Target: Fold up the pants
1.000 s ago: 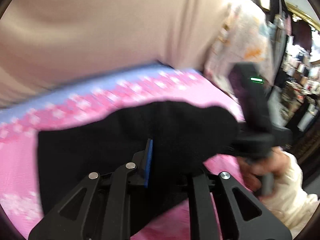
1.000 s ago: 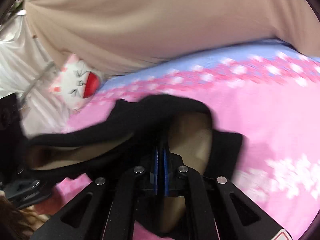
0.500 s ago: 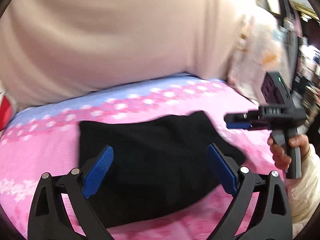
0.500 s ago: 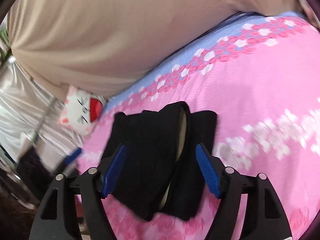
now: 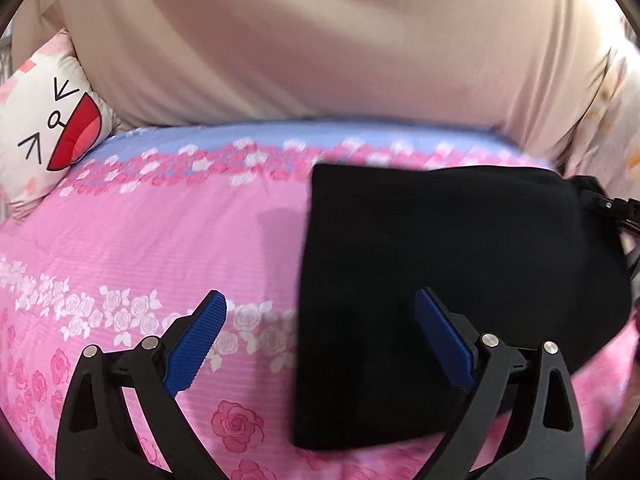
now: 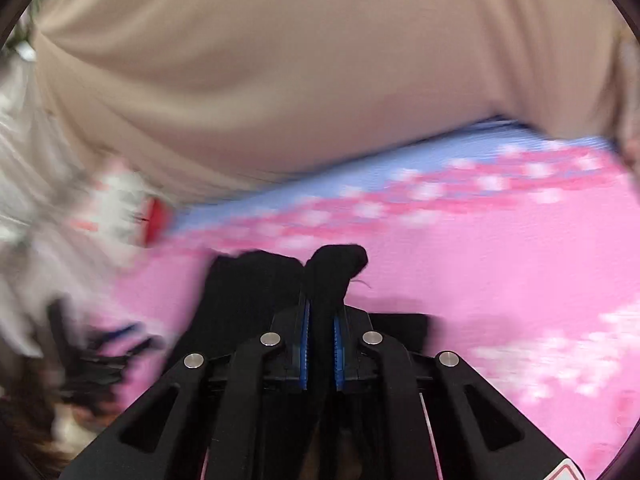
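Note:
The black pants (image 5: 460, 280) lie folded into a flat block on the pink rose-print bedspread (image 5: 160, 240). My left gripper (image 5: 320, 298) stands wide open over the block's left edge, one blue pad above the bedspread and the other above the black cloth, with nothing pinched. At the far right of that view, the right gripper (image 5: 612, 204) meets the pants' far corner. In the right wrist view my right gripper (image 6: 320, 312) is closing, its blue pads pressing a raised fold of the pants (image 6: 336, 264). The left gripper (image 6: 108, 352) is a blur at lower left.
A large beige cloth mass (image 5: 320, 40) rises behind the bed along its blue border. A white cushion with a red mouth print (image 5: 52, 128) leans at the back left. Bare bedspread stretches to the left of the pants.
My left gripper let go of the pants, opened wide and slid left across the folded block. My right gripper opened, then shut again on a fold at the pants' edge.

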Action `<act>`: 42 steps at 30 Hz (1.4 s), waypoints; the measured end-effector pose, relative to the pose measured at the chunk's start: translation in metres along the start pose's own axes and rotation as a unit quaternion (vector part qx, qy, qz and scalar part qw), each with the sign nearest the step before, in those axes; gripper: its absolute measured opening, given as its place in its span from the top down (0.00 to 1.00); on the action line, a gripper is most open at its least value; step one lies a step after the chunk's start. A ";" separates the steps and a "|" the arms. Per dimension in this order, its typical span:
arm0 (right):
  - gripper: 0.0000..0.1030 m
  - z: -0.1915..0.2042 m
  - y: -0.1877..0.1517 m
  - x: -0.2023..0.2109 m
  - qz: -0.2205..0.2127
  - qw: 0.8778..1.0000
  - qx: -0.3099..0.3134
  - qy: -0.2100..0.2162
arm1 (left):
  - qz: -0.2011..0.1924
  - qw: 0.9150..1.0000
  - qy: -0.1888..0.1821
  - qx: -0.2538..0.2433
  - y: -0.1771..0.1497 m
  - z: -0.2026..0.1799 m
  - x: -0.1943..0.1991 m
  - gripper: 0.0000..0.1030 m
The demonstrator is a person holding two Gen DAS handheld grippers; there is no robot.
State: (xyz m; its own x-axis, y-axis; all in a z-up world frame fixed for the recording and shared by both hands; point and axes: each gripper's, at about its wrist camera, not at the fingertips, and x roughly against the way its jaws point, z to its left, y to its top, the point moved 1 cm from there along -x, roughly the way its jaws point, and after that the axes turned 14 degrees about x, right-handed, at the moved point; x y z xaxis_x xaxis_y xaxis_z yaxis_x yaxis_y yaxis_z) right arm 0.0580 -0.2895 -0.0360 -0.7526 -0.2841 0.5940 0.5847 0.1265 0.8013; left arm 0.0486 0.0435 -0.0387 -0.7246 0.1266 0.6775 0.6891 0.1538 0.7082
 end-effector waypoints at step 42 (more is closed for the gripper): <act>0.96 0.224 0.041 -0.201 0.099 0.973 0.195 0.075 | 0.047 0.993 0.097 0.058 -0.005 0.045 -0.012 0.05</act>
State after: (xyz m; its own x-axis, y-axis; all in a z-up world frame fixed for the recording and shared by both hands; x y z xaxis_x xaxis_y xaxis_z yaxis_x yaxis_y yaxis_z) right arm 0.1654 -0.0140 -0.1066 -0.5678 -0.3488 0.7456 0.5325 0.5351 0.6558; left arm 0.0528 0.0855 -0.0592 -0.6329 -0.0426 0.7731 0.7393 0.2633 0.6198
